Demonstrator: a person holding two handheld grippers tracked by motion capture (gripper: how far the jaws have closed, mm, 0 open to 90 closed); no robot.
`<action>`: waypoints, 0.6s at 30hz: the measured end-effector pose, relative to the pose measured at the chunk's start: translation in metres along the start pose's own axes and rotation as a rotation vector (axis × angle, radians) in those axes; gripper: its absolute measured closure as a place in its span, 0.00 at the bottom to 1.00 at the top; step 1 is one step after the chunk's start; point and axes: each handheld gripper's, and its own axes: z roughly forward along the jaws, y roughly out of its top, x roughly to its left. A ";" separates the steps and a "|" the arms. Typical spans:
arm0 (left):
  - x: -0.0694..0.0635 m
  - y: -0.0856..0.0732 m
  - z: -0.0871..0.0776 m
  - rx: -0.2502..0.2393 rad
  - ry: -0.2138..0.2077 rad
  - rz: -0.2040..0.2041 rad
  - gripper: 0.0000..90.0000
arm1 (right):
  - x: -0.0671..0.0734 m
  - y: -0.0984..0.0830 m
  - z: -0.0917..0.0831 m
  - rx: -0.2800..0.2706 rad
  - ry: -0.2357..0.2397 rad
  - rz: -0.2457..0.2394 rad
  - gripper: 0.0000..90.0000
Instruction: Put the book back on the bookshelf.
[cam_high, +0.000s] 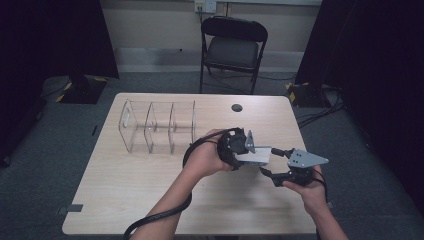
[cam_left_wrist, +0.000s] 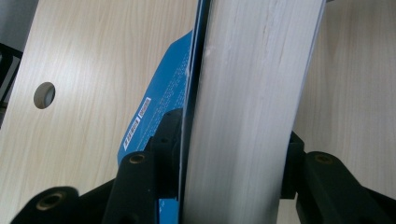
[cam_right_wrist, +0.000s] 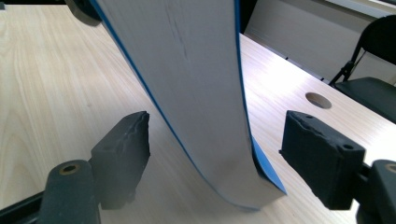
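Book (cam_high: 255, 156) right of rack (cam_high: 156, 125)

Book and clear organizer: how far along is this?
Done: the book is off the table, clamped in the left gripper. In hand: the right gripper has its fingers open on either side of the book's edge, not pressing it. Left: the clear organizer has no book in any slot, so slotting the book in there, probably the goal, is not yet done.

High view hangs above the person's side, looking forward and down over the whole table (cam_high: 150, 200). Both gripper views sit super close, looking along their own jaws at the same blue-covered book (cam_left_wrist: 247, 112) and the table's round hole (cam_right_wrist: 318, 100).
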 end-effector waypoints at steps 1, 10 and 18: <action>0.000 0.000 0.000 0.000 -0.001 -0.002 0.62 | 0.001 0.001 0.002 -0.002 -0.002 -0.006 0.26; 0.001 0.001 0.000 0.005 -0.006 0.003 0.62 | 0.001 0.008 0.021 -0.038 0.069 -0.045 0.34; 0.003 -0.001 0.000 0.003 -0.062 -0.023 0.52 | 0.000 0.011 0.024 -0.012 0.176 -0.126 0.58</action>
